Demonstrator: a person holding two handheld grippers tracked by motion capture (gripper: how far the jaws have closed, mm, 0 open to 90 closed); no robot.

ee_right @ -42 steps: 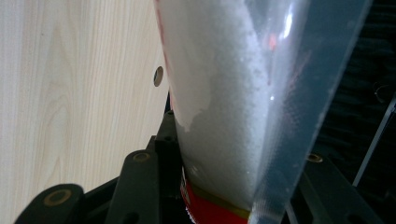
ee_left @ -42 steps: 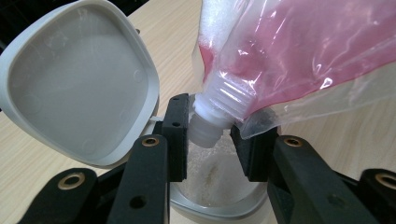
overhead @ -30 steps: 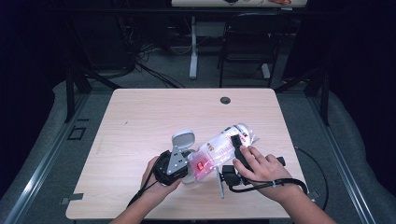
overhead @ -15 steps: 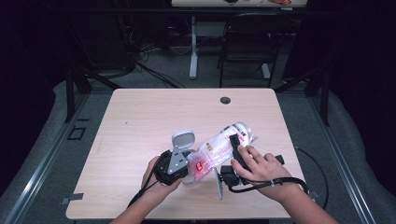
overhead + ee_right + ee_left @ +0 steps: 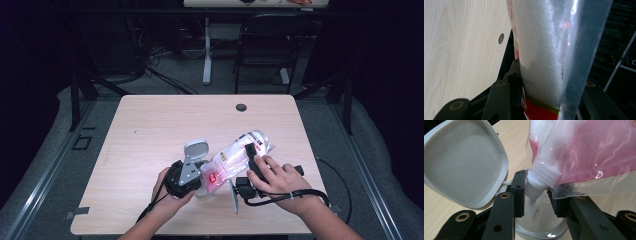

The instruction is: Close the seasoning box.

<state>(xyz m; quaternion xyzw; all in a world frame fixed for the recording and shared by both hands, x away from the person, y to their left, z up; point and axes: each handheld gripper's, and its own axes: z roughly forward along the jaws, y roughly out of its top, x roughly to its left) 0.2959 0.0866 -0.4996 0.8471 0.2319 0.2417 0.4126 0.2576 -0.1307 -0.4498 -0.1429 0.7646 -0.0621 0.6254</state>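
The refill pouch (image 5: 586,152), one of its kind, hangs tilted with its spout (image 5: 535,186) over the one open container (image 5: 541,225), white grains streaming in. The left claw (image 5: 537,200) clamps the container, its lid (image 5: 461,162) flipped back; the right claw (image 5: 541,100) clamps the pouch. Tilting further could probably overshoot the rim and scatter grains across the desk (image 5: 150,130); a slipping pouch would too.

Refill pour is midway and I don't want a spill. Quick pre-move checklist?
1. Pouch spout over the container mouth: ok.
2. Lid swung clear of the stream: ok.
3. Left gripper clamped on container: ok.
4. Right gripper clamped on pouch: ok.
5. White grains landing inside: ok.
6. Room left in container: cannot tell.
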